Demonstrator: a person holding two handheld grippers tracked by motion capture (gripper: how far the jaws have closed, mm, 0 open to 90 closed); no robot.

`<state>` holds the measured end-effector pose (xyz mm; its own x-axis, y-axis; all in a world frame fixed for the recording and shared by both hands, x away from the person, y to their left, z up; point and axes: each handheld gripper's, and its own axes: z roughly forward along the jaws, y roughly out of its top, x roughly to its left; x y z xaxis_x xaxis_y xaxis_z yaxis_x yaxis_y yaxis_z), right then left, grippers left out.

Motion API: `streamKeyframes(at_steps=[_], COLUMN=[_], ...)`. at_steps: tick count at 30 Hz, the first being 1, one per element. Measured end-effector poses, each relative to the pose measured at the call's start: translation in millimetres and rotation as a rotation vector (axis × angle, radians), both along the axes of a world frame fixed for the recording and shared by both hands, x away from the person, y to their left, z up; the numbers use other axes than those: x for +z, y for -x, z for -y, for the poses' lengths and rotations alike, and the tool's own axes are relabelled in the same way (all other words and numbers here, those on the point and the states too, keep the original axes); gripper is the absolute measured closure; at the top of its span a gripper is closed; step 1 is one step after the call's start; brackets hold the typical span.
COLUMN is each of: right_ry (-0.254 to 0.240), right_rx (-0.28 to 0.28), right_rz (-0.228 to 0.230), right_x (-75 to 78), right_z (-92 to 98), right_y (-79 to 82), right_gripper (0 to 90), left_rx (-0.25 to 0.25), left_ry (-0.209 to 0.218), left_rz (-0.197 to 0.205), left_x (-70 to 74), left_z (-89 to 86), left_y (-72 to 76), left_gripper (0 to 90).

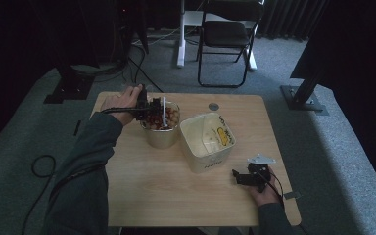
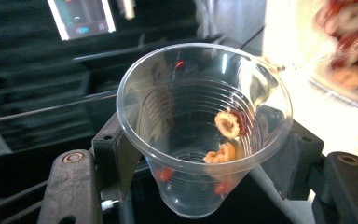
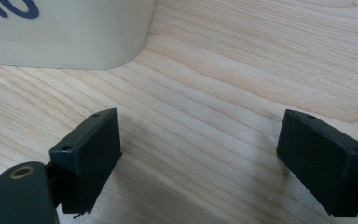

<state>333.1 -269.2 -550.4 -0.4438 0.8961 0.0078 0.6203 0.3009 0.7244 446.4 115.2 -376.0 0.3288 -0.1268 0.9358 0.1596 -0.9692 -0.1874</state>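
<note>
My left gripper point(image 2: 203, 156) is shut on a clear plastic cup point(image 2: 186, 107); its jaws press on the cup's two sides. A few cereal rings point(image 2: 227, 123) lie inside the cup. In the high view the left gripper point(image 1: 152, 105) holds the cup point(image 1: 163, 112) tipped on its side over a cream tub point(image 1: 160, 138) full of reddish and tan cereal rings point(image 1: 171, 117). My right gripper point(image 1: 237, 176) rests low over the table near the front right, apart from both tubs. Its jaws stand wide open around bare wood point(image 3: 200, 154).
A square cream container point(image 1: 207, 155) with printed lettering stands mid-table, to the right of the cereal tub; its corner point(image 3: 65, 32) lies just ahead of my right gripper. The wooden table point(image 1: 166, 196) ends close behind the right hand. A folding chair point(image 1: 225, 36) stands beyond the table.
</note>
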Motion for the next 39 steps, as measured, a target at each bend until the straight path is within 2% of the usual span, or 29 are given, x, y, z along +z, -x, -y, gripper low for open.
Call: streamKeyframes(at_steps=[1, 2, 3, 4, 5, 6, 7, 16, 17, 18, 19, 22, 23, 24, 25, 26, 27, 28, 29, 30, 31, 32, 33, 34, 35, 36, 37, 38, 39], right_ry=[0.000, 0.000, 0.000, 0.001, 0.000, 0.000, 0.000, 0.000, 0.000, 0.001, 0.000, 0.000, 0.000, 0.000, 0.000, 0.001, 0.001, 0.000, 0.000, 0.000, 0.000, 0.000, 0.000, 0.001, 0.000, 0.000, 0.001, 0.000, 0.000], right_rx=[0.000, 0.000, 0.000, 0.000, 0.000, 0.000, 0.000, 0.000, 0.000, 0.000, 0.000, 0.000, 0.000, 0.000, 0.000, 0.000, 0.000, 0.000, 0.000, 0.000, 0.000, 0.000, 0.000, 0.000, 0.000, 0.000, 0.000, 0.000, 0.000], right_rz=[0.000, 0.000, 0.000, 0.000, 0.000, 0.000, 0.000, 0.000, 0.000, 0.000, 0.000, 0.000, 0.000, 0.000, 0.000, 0.000, 0.000, 0.000, 0.000, 0.000, 0.000, 0.000, 0.000, 0.000, 0.000, 0.000, 0.000, 0.000, 0.000], right_x=[0.0, 0.0, 0.0, 0.0, 0.0, 0.0, 0.0, 0.0, 0.0, 0.0, 0.0, 0.0, 0.0, 0.0, 0.0, 0.0, 0.0, 0.0, 0.0, 0.0, 0.0, 0.0, 0.0, 0.0, 0.0, 0.0, 0.0, 0.0, 0.0], right_z=[0.0, 0.0, 0.0, 0.1, 0.0, 0.0, 0.0, 0.0, 0.0, 0.0, 0.0, 0.0, 0.0, 0.0, 0.0, 0.1, 0.1, 0.0, 0.0, 0.0, 0.0, 0.0, 0.0, 0.0, 0.0, 0.0, 0.0, 0.0, 0.0], right_y=[0.0, 0.0, 0.0, 0.0, 0.0, 0.0, 0.0, 0.0, 0.0, 0.0, 0.0, 0.0, 0.0, 0.0, 0.0, 0.0, 0.0, 0.0, 0.0, 0.0, 0.0, 0.0, 0.0, 0.0, 0.0, 0.0, 0.0, 0.0, 0.0], right_gripper=[13.0, 13.0, 13.1, 13.0, 13.0, 13.0, 13.0, 13.0, 13.0, 13.0, 13.0, 13.0, 13.0, 13.0, 13.0, 13.0, 13.0, 13.1, 13.1, 13.0, 13.0, 13.0, 13.0, 13.0, 13.0, 13.0, 13.0, 13.0, 13.1], left_rx=[0.019, -0.003, -0.006, 0.014, 0.002, -0.001, 0.010, 0.012, 0.007, -0.006, -0.005, 0.032, 0.007, 0.008, 0.019, 0.000, 0.016, 0.018, -0.012, 0.012, 0.016, -0.012, 0.001, 0.015, -0.022, -0.009, 0.004, -0.032, -0.016], left_ry=[-0.032, -0.047, -0.001, -0.025, -0.030, -0.008, -0.030, -0.025, -0.020, -0.036, -0.022, -0.034, -0.036, -0.010, -0.029, -0.023, 0.000, -0.050, -0.021, -0.008, -0.041, -0.016, -0.010, -0.037, -0.019, -0.003, -0.045, -0.012, -0.002], left_rz=[0.019, 0.025, -0.001, 0.017, 0.023, 0.005, 0.021, 0.026, 0.038, 0.047, 0.037, 0.029, 0.041, 0.022, 0.039, 0.036, 0.011, 0.039, 0.026, 0.008, 0.032, 0.016, 0.007, 0.027, 0.019, 0.004, 0.033, 0.016, 0.011], left_x=[-2.7, -4.1, -2.2, -3.3, -4.3, -2.6, -4.1, -2.9, -0.8, -0.7, 0.2, -1.6, -1.0, 0.7, -1.3, -1.6, -0.7, -3.3, -3.1, -1.7, -4.9, -3.4, -1.8, -4.6, -2.9, -0.8, -3.5, -1.3, 0.8], left_z=[-0.8, -0.5, -0.5, -0.9, -1.1, -1.1, -1.5, -3.3, -1.4, -0.3, 0.6, 1.1, 2.5, 3.2, 3.0, 3.4, 3.1, 3.5, 4.4, 4.9, 4.3, 5.4, 5.5, 4.8, 6.5, 7.0, 6.8, 8.1, 8.6], left_y=[-1.5, 0.8, 1.2, -0.3, 0.2, -0.4, -1.3, -1.5, 0.0, 0.8, 0.8, -2.6, -0.1, 0.0, -0.9, 0.5, -1.1, -1.7, 1.4, -0.3, -1.3, 1.3, -0.5, -1.4, 2.5, 1.9, 0.6, 4.4, 2.8], left_gripper=[34.9, 34.9, 34.9, 34.9, 34.9, 34.9, 34.9, 34.9, 34.9, 35.0, 35.2, 35.2, 35.3, 35.5, 35.4, 35.5, 35.7, 35.6, 35.7, 35.8, 35.8, 35.8, 35.9, 35.9, 35.9, 36.1, 36.0, 36.1, 36.2])
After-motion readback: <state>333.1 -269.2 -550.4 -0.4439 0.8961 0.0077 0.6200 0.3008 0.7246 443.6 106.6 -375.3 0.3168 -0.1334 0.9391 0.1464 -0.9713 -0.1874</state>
